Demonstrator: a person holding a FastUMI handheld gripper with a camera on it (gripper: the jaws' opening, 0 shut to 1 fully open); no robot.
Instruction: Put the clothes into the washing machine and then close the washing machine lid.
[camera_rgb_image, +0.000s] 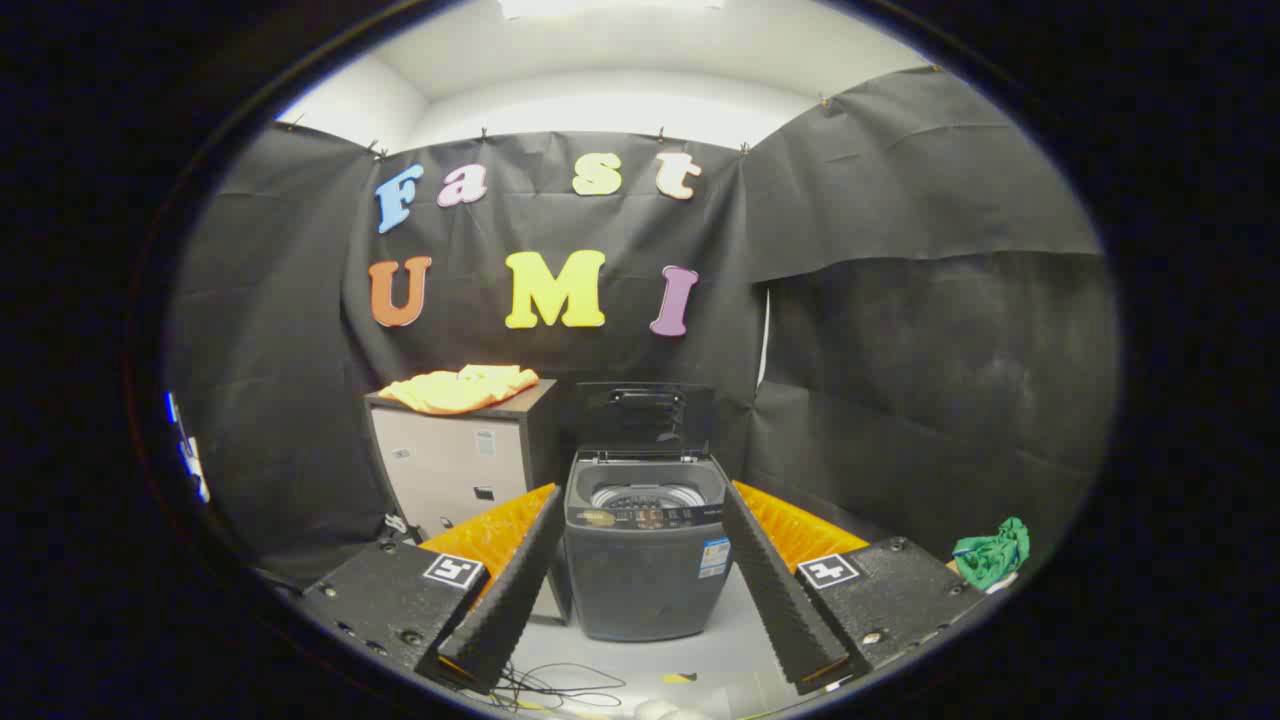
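- The tool has its two fingers spread wide apart, with nothing pinched between them; each finger runs forward and inward toward the middle of the scene.
- The washing machine stands on the floor straight ahead, and it shows in the gap between the two fingers, its dark front panel facing the tool.
- Its lid is swung up and stands nearly upright at the back, hinged along the far edge, so the round drum opening faces upward and lies open.
- The machine's long axis is vertical: a tall box, with a control strip running crosswise along the front rim of its top.
- Just to the left of the machine, touching or nearly touching its side, stands a small cabinet with a dark top.
- On that cabinet top lies a heap of yellow-orange clothes, crumpled and spread flat, its longer side running left to right. It sits beyond the left finger, higher than the machine's rim.
- Well off to the right, beyond the right finger, a bunched green cloth lies low by the booth's wall.
- Loose cables lie on the pale floor between the fingers, in front of the machine.
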